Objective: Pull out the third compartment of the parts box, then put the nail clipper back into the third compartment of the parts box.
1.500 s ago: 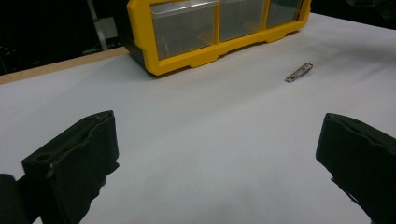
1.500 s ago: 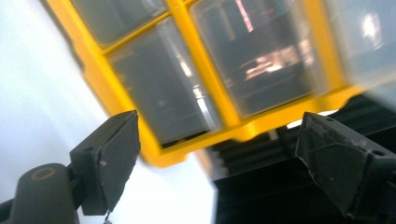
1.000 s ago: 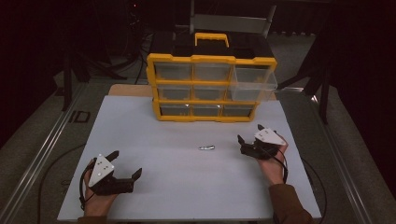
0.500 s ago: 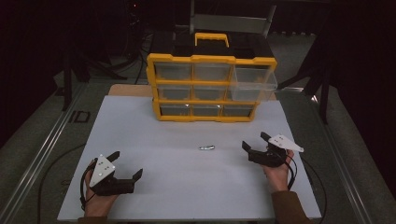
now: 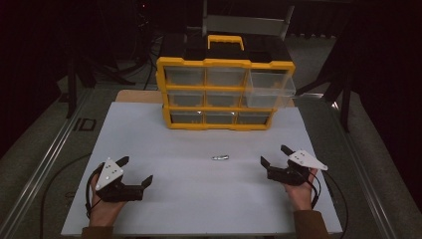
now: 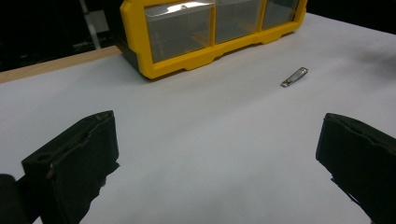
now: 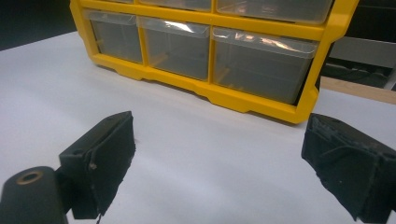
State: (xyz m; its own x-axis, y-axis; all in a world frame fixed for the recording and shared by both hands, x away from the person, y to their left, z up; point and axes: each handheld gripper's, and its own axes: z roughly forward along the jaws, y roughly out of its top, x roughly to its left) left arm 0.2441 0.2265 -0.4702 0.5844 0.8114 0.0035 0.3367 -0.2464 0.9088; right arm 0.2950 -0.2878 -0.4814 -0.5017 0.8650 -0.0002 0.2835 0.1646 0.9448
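A small metal nail clipper lies on the white table top, near its middle. The left gripper view shows the clipper ahead and to the right. My left gripper rests open near the front left of the table, with nothing between its jaws. At the front right my right gripper is open too, a short way right of the clipper. Nothing is between its jaws, and it faces the organizer's bottom row.
A yellow organizer with clear plastic drawers and a black top with a yellow handle stands at the back of the table. Its top right drawer is pulled out. The organizer's bottom drawers are closed. Dark floor and metal rails surround the table.
My right gripper has drawn back toward the near edge and a little to the right, away from the clipper. The left gripper and the clipper have not moved.
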